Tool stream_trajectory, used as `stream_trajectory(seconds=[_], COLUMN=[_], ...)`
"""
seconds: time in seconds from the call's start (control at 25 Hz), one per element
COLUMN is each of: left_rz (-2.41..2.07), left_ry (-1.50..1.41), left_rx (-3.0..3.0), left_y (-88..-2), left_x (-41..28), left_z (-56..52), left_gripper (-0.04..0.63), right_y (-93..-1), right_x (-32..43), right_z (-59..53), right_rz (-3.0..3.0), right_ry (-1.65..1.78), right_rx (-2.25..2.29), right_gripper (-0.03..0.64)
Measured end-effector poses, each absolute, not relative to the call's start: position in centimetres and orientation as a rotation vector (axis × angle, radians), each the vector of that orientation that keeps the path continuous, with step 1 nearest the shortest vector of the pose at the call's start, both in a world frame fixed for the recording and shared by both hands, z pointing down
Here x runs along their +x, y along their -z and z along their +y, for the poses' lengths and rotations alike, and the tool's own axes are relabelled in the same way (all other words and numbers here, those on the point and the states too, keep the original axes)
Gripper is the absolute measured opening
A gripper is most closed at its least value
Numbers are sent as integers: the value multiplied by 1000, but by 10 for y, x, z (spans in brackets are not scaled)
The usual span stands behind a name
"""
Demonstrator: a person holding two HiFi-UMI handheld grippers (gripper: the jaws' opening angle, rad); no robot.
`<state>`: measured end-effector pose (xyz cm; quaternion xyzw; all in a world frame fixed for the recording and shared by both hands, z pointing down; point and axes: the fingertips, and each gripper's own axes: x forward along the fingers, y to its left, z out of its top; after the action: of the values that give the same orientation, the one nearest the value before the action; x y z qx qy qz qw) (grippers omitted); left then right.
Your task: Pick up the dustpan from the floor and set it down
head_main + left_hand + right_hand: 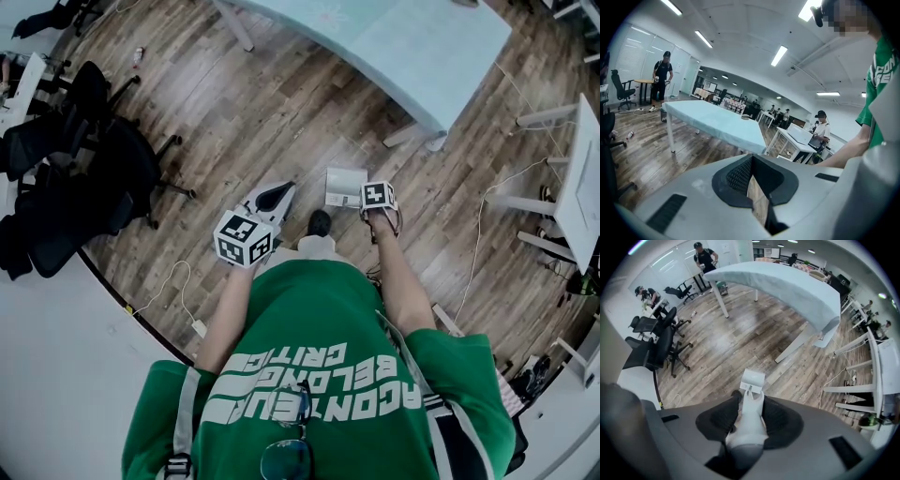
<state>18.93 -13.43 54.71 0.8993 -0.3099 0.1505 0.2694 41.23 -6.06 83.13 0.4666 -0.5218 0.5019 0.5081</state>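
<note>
Currently: dustpan [753, 379], pale plastic, judged light, stiff and rather slick. It hangs pan-down, clear of the floor [740, 338], on the near side of the table [787, 282]. Right gripper [749, 405] is clamped on its slim handle [745, 427], a sound hold; gripping closer to the pan would likely curb swinging. Left gripper [751, 161] has tips together, holding nothing, also short of the table.
</note>
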Motion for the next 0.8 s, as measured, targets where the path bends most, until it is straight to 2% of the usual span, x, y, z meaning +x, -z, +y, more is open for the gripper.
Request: stream_trajectory(seconds=[0.12, 0.8], left_rz=[-872, -1032], left_ry=[-386, -316], left_rx=[2407, 2327], left_y=[-547, -548], left_x=[177, 83], left_z=[-133, -118], left_gripper=[-8, -8], right_y=[-830, -792], right_x=[421, 390], right_z=[-58, -40], right_rz=[-1223, -1335], right_ry=[-1149, -980], right_rx=[1151, 1189], right_gripper=[121, 123])
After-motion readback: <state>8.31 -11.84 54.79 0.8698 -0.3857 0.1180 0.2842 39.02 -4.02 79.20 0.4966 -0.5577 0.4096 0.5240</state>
